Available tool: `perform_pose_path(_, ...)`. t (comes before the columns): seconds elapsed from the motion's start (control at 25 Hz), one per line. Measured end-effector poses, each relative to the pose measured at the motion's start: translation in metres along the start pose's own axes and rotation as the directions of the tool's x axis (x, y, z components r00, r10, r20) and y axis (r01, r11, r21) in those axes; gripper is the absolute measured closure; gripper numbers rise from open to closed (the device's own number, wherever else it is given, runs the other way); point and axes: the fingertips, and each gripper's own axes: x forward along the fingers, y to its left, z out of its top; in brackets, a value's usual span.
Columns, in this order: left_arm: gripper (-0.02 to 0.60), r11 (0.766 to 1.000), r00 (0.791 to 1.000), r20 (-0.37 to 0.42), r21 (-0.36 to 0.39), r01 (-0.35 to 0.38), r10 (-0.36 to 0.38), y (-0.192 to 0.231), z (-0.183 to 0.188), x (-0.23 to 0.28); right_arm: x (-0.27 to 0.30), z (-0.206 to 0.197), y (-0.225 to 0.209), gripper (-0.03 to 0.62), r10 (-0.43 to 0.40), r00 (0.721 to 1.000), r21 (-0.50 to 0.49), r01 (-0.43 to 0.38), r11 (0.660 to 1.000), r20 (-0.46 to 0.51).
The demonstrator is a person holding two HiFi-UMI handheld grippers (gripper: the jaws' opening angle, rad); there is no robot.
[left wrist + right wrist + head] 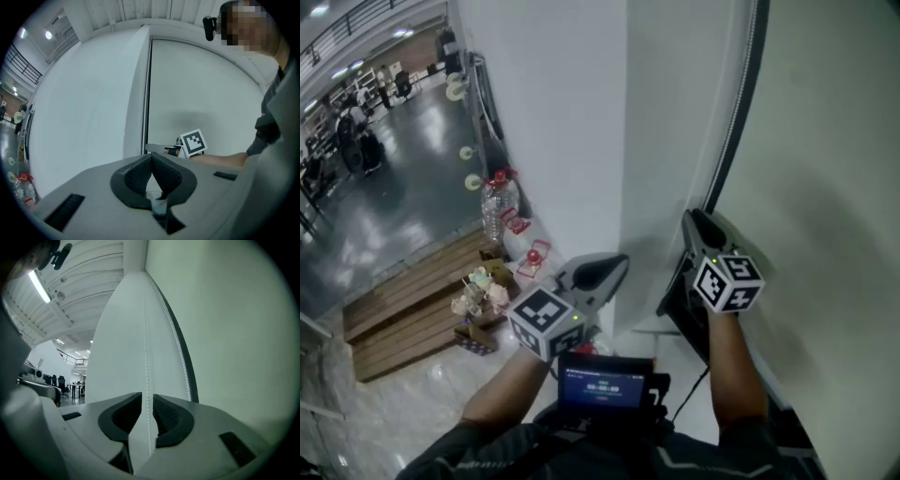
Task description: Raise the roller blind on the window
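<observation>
The roller blind (825, 141) fills the right side of my head view as a pale, flat sheet, drawn down over the window as far as I can see; its dark window frame (741, 103) runs along the blind's left edge; a white wall (544, 122) stands just left of that frame. Beyond the wall, a glossy grey floor (394, 206) stretches away to the upper left, with wooden boards (412, 300) laid near the wall's foot.

Both tools are level in front of me. The right gripper (147, 401) is up close to the frame, beside the blind; its 2 fingers stand spread with a clear gap, and 1 strand of the bead chain (146, 357) runs straight up through that gap; I see no pad pressing on it; a 2nd strand hangs further right, along the frame. The left gripper (151, 157) hangs lower and to the left, pointing at the corner where wall meets frame; its fingers are pressed together at the tips with nothing between them; from its own view the right gripper's marker cube shows just beyond, near the chain.

A small lit screen (605, 384) sits below the 2 tools in the head view; a clear water bottle (495, 206) with a red cap stands against the wall, near the boards.
</observation>
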Motion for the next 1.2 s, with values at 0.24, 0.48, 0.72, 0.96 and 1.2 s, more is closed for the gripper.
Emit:
perform_pose_path(0.24, 0.586, 1.000, 1.000, -0.012, 0.011, -0.010, 0.010, 0.001, -0.002, 0.001, 0.016, -0.004, -0.006, 0.488, 0.046, 0.999, 0.009, -0.046, 0.999, -0.014)
perform_pose_path(0.48, 0.586, 1.000, 1.000, -0.010, 0.004, -0.016, 0.016, 0.003, -0.002, -0.002, 0.016, -0.001, 0.002, 0.580, 0.085, 0.996, 0.016, -0.085, 0.996, -0.012)
perform_pose_path(0.72, 0.586, 1.000, 1.000, -0.005, 0.001, 0.015, -0.015, -0.008, -0.001, 0.001, -0.008, -0.004, 0.021, 0.582, 0.167, 0.986, 0.036, -0.166, 0.985, -0.019)
perform_pose_path(0.96, 0.586, 0.997, 0.997, -0.006, 0.004, 0.080, -0.080, -0.025, -0.001, 0.008, -0.045, -0.003, 0.041, 0.582, 0.212, 0.977, 0.050, -0.212, 0.976, 0.002)
perform_pose_path(1.2, 0.586, 0.988, 0.987, 0.053, 0.011, 0.153, -0.154, -0.050, 0.026, 0.023, -0.088, 0.001, 0.054, 0.582, 0.233, 0.973, 0.061, -0.232, 0.971, 0.001)
